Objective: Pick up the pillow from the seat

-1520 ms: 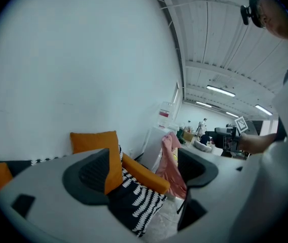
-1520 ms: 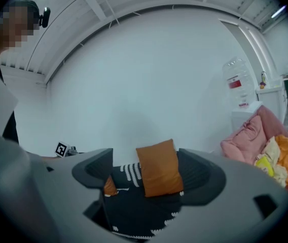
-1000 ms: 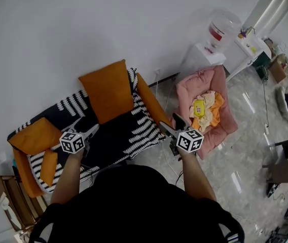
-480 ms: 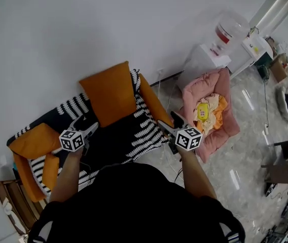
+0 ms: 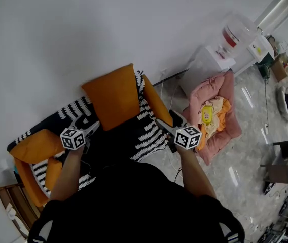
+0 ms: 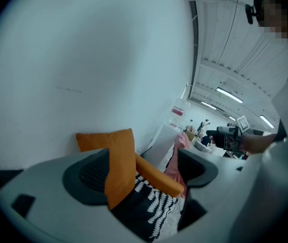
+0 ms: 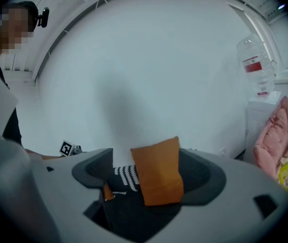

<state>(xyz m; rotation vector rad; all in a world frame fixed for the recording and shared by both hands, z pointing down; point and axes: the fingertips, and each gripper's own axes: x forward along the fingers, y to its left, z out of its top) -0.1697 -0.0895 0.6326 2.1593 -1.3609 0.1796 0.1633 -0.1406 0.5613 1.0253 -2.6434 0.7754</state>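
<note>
The orange pillow (image 5: pixel 113 95) stands upright at the back of the seat (image 5: pixel 134 135), leaning on the wall. The seat has a black-and-white patterned cover and orange arms. My left gripper (image 5: pixel 90 127) hovers open over the left part of the seat, short of the pillow. My right gripper (image 5: pixel 165 121) hangs open at the seat's right arm (image 5: pixel 156 105). In the left gripper view the pillow (image 6: pixel 117 161) shows beyond the open jaws of the left gripper (image 6: pixel 144 172), untouched. In the right gripper view the pillow (image 7: pixel 156 172) stands well beyond the wide-open right gripper (image 7: pixel 146 180).
A second orange cushion (image 5: pixel 35 146) lies at the seat's left end. A pink padded bed (image 5: pixel 212 110) with clothes in it sits on the floor to the right. Behind it stand a white cabinet (image 5: pixel 205 62) and a water dispenser (image 5: pixel 235 34). A wooden rack (image 5: pixel 7 209) is at lower left.
The view has drifted slightly, so the seat and pillow sit a little lower and further right. Both grippers stay open and hold nearly the same places.
</note>
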